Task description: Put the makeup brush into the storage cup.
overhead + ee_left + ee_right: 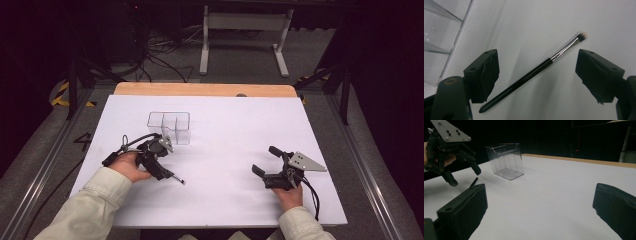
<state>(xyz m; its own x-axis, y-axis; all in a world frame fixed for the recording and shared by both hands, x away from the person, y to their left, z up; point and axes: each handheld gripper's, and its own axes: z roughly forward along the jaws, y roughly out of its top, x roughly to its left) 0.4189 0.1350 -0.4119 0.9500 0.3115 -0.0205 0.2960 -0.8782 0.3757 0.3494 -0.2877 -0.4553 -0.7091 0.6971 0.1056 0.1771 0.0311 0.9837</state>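
A thin black makeup brush (529, 75) with a silver ferrule and a pale tip lies flat on the white table (230, 135). My left gripper (537, 53) hovers over it, open, one jaw on each side of the handle and neither touching it. From above, the brush (176, 178) sticks out to the lower right from under the left gripper (158, 167). My right gripper (265, 160) rests open near the front right of the table with nothing between its jaws. The right gripper view shows the left gripper (465, 177) and the brush's handle end (474, 182).
A clear plastic organizer with dividers (169, 127) stands just behind the left gripper; its wall (439, 37) shows at the left gripper view's left edge, and it stands as a clear box (505, 161) in the right gripper view. A wooden strip (205, 89) edges the far side.
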